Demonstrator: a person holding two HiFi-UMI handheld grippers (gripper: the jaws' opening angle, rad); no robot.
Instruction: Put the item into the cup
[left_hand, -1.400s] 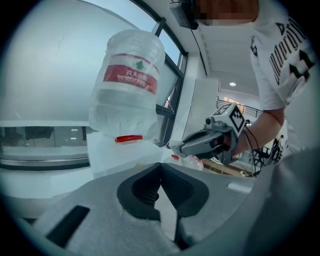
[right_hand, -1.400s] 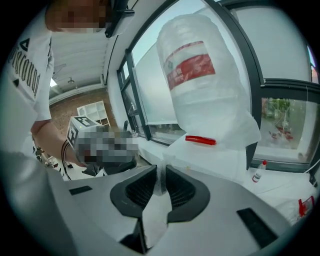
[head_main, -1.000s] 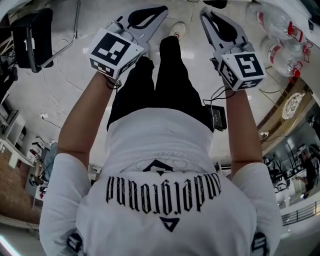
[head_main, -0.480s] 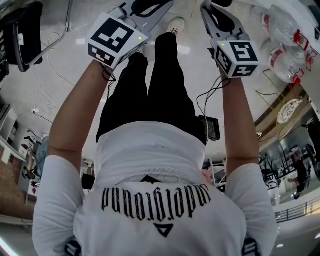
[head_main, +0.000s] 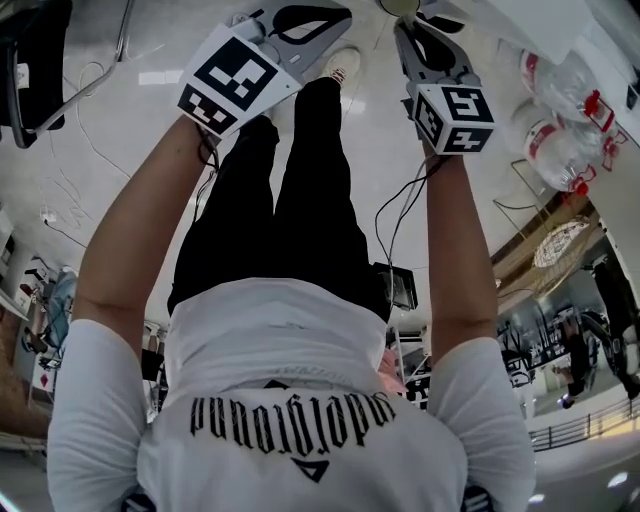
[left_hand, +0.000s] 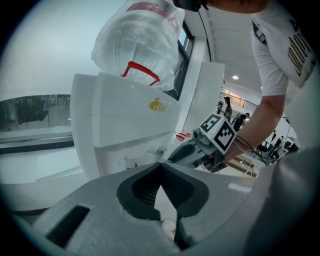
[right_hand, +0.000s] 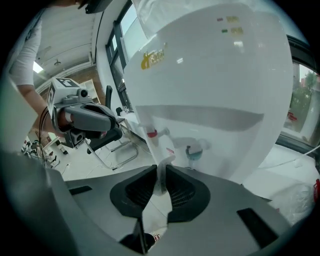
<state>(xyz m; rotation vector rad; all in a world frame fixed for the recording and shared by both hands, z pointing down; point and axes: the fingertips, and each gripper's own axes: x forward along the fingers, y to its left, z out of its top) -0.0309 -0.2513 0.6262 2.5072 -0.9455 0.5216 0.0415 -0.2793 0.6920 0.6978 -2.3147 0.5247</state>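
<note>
A person in a white T-shirt (head_main: 300, 400) and black trousers (head_main: 290, 190) stands on a glossy pale floor (head_main: 110, 130), both arms stretched forward, holding a grey two-jaw tool in each hand. The left gripper (left_hand: 160, 166) is clenched, its dark pads meeting at the tips with nothing between them. The right gripper (right_hand: 160, 172) is pressed almost closed on a thin whitish strip (right_hand: 167, 159), which stands up a little past the jaw tips; what the strip is made of cannot be told. Both tools point at a tall white water dispenser (right_hand: 210, 75), its rounded front close ahead, with a red tap (right_hand: 152, 133) and a blue tap (right_hand: 192, 150) just above the right jaws. An upturned clear bottle wrapped in a plastic bag (left_hand: 140, 40) sits on top of the dispenser. The two grippers are held side by side, near each other but apart. To the person's right, bagged water bottles with red handles (head_main: 560, 110) lie near the right tool. To the left the floor lies open, crossed by thin loose cables (head_main: 85, 120), up to a black chair (head_main: 30, 50) at the frame edge.
</note>
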